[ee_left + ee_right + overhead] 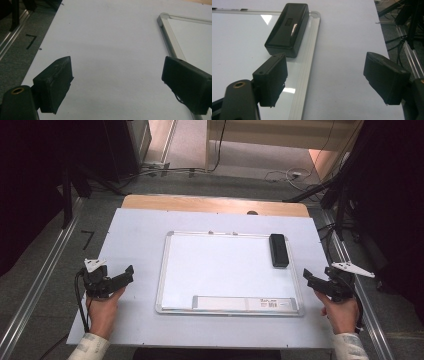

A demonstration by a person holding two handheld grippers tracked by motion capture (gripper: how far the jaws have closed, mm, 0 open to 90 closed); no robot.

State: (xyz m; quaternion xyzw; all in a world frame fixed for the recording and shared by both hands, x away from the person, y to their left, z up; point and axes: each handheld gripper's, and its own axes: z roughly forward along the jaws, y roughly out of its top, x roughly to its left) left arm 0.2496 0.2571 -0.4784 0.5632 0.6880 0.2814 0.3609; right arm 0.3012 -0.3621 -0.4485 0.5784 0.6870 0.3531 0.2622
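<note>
Right claw (311, 279) spread, empty, hovering off tabletop (135, 250) right edge beside whiteboard (220, 270). Eraser (287, 28) at board's far right corner, ahead and left of jaws, long axis roughly along approach. Left claw (122, 276) spread, empty, well apart; right hand nearer.

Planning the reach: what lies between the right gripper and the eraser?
Only the whiteboard frame and bare table, in the right gripper view, between the right gripper and the eraser.

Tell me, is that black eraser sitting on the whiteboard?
Yes, the black eraser lies flat on the whiteboard, near its far right corner, with nothing gripping it.
</note>
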